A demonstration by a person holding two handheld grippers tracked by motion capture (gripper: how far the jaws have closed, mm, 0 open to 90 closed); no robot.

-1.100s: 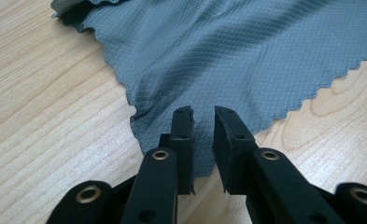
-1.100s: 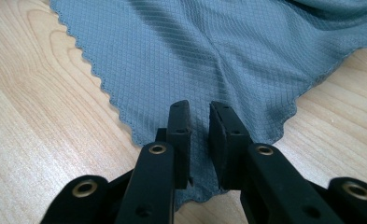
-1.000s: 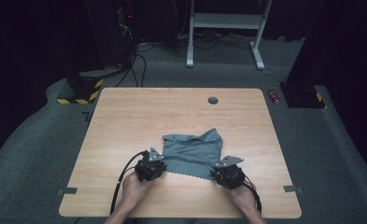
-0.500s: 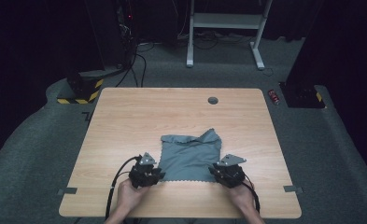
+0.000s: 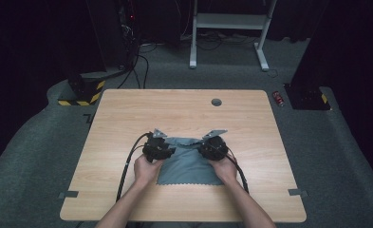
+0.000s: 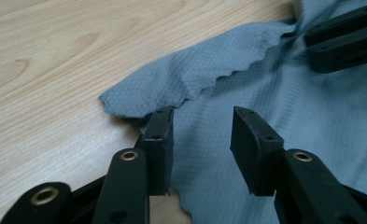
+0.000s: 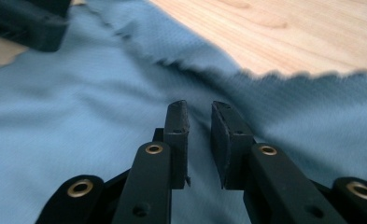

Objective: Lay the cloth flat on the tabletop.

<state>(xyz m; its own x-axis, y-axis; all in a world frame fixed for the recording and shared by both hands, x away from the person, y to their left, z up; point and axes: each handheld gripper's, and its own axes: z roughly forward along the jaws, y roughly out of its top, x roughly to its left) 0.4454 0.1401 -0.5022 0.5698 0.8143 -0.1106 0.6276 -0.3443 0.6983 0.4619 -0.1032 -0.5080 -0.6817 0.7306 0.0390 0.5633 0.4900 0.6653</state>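
Grey-blue cloth [image 5: 188, 164] lies on the counter [image 5: 127, 114]. Left claw [image 6: 202, 126] hangs apart over its folded edge. Right claw [image 7: 199, 122] is slightly apart above the cloth, clamping nothing.

No readable text, label or number anywhere.

Grey-blue cloth [image 5: 188, 161], fine woven texture; light wood-grain table [image 5: 184, 109]; black hand-held grippers.

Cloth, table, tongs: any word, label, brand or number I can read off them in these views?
No readable text.
Blue-grey cloth: plain weave, no tag or print.
Wooden table: bare grain.
Left tongs and right tongs: black, unmarked.
Small red item on the floor: too small to read.
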